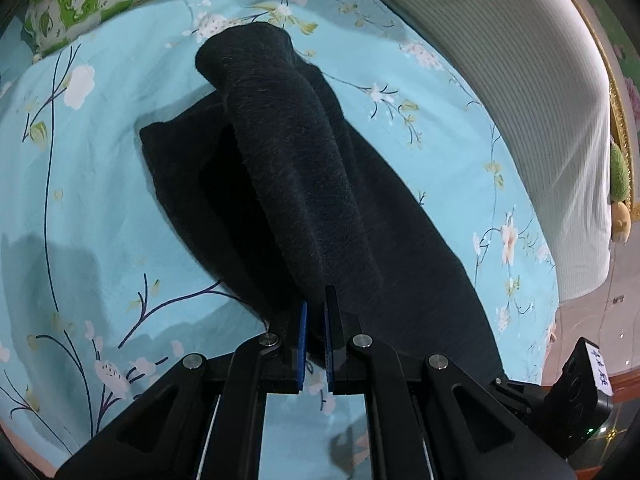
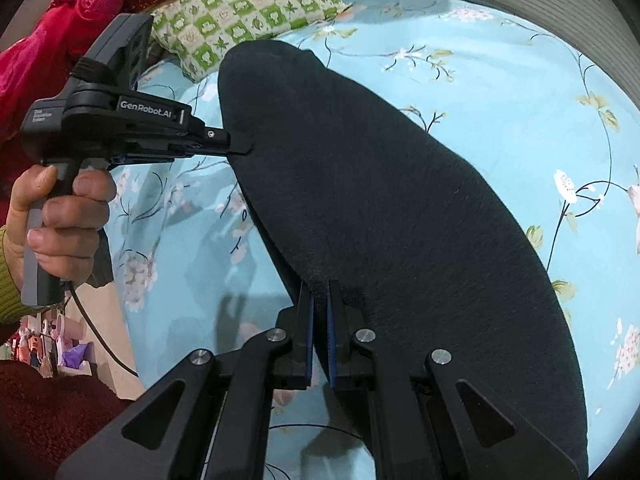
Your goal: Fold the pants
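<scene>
Bedroom, floral bedsheet (image 1: 100, 200), green pillow (image 2: 248, 12)

My bed wears a turquoise sheet (image 1: 100, 208) printed with white blossoms and dark twigs. At its far end lies a green-and-white checked pillow (image 2: 248, 8) with leaf prints, and left of that a bunched red blanket (image 2: 52, 32). A white ribbed cover (image 1: 520, 92) runs along the right side.

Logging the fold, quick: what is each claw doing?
Left claw: shut on the dark pants.
Right claw: shut on the same pants.
</scene>
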